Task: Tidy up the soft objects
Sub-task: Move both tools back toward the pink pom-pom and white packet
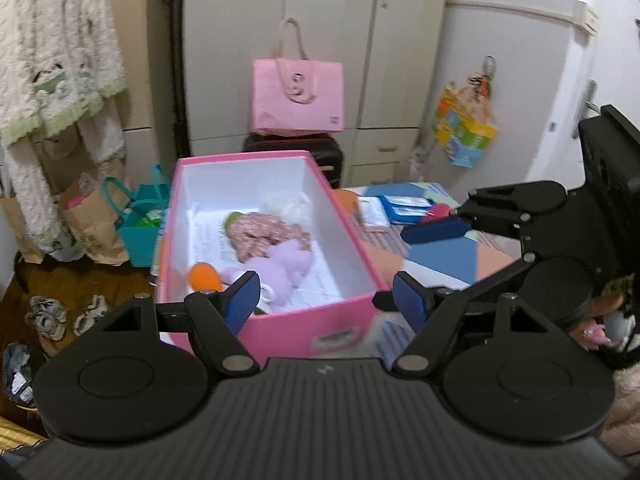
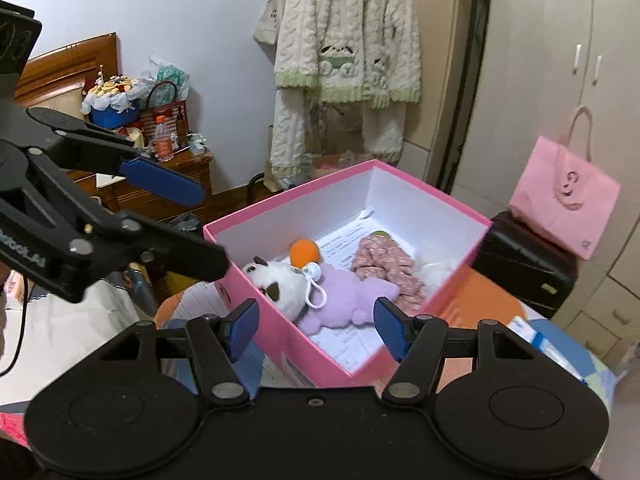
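Observation:
A pink box (image 1: 340, 236) (image 2: 408, 184) with white inner walls stands on the bed. In it lie a lilac plush (image 1: 286, 266) (image 2: 348, 296), a white panda plush (image 2: 280, 284), an orange ball (image 1: 205, 276) (image 2: 306, 252) and a pink floral cloth doll (image 1: 264, 236) (image 2: 384, 260). My left gripper (image 1: 326, 300) is open and empty above the box's near end; it also shows in the right wrist view (image 2: 192, 224). My right gripper (image 2: 316, 328) is open and empty over the box's near corner; it also shows in the left wrist view (image 1: 424, 256).
The box rests on a patchwork bedspread (image 1: 448, 256) with blue packets (image 1: 404, 206) and a small pink item (image 1: 438, 210). A black suitcase (image 2: 528, 264) carries a pink bag (image 1: 298, 96). Paper and teal bags (image 1: 140, 224) and slippers (image 1: 64, 312) lie on the floor. A white robe (image 2: 348, 52) hangs by the wardrobe.

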### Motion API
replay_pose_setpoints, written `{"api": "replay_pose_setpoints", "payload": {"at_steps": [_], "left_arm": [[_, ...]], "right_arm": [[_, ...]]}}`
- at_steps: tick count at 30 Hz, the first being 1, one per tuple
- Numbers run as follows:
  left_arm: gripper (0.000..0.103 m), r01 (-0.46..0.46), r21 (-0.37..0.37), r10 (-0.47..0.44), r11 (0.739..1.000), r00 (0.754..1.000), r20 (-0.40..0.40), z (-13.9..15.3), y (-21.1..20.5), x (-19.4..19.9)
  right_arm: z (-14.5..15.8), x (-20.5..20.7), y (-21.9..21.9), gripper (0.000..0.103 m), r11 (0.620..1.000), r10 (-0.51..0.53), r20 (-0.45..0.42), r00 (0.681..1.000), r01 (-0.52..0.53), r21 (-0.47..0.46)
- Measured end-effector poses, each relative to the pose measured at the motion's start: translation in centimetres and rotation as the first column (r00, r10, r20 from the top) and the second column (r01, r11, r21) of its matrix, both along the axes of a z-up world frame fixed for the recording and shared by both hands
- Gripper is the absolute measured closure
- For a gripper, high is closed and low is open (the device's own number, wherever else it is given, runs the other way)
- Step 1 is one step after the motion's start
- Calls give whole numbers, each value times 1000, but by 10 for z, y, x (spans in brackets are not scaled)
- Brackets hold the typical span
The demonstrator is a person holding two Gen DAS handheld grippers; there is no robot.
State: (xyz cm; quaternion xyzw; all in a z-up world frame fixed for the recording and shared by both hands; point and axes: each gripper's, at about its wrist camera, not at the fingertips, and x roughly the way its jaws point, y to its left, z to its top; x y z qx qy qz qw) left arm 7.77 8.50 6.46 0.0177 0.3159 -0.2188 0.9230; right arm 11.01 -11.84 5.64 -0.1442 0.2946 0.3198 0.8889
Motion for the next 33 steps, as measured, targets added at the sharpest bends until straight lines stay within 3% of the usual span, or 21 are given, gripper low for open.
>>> {"api": "replay_pose_setpoints", "payload": {"at_steps": [8,14,24,33], "left_arm": [[30,92,-4,-92,996,995,-26,2,-35,-13],[28,152,14,-152,988,988,-32,0,-68,-13],[28,272,47,-270,961,962,-46,-15,-134,4],[29,217,109,-223,970,973,51,-47,-181,31]], "right_arm": [[5,-25,-59,34,996,-87,37,996,85,41],[2,-36,-113,34,979,-153,-26,988,155,135],[-21,-45,-171,34,962,-222,30,975,214,169],[-52,-14,-204,34,953,-242,83,967,220,209]]}}
